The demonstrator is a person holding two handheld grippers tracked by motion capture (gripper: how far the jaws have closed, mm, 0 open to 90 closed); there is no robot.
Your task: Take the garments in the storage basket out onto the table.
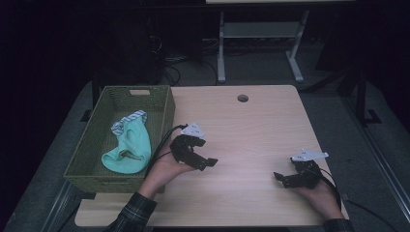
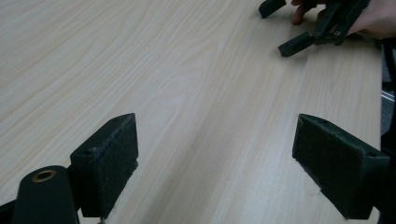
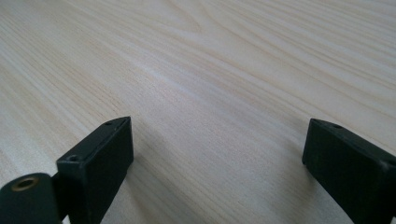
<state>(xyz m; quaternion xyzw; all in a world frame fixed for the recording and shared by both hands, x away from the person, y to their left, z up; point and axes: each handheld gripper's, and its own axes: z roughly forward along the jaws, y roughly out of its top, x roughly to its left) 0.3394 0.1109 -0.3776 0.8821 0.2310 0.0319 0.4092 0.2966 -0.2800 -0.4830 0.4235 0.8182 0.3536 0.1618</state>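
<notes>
A mint-green garment [image 1: 128, 145] with a striped collar lies crumpled inside the green woven basket [image 1: 92, 150] at the table's left edge. My left gripper [image 1: 209, 163] rests low over the wooden table [image 1: 251, 130] just right of the basket, open, with bare wood between its jaws [image 2: 215, 154]. Near the table's front right, my right gripper [image 1: 280, 178] is also open over bare wood [image 3: 217, 154]. In the left gripper view the right gripper [image 2: 285, 28] lies far off at the top, held by a hand.
A round cable hole [image 1: 242, 98] sits near the table's far edge. Beyond the table stand a white desk frame [image 1: 261, 43] and tangled cables [image 1: 169, 63] on a dark floor.
</notes>
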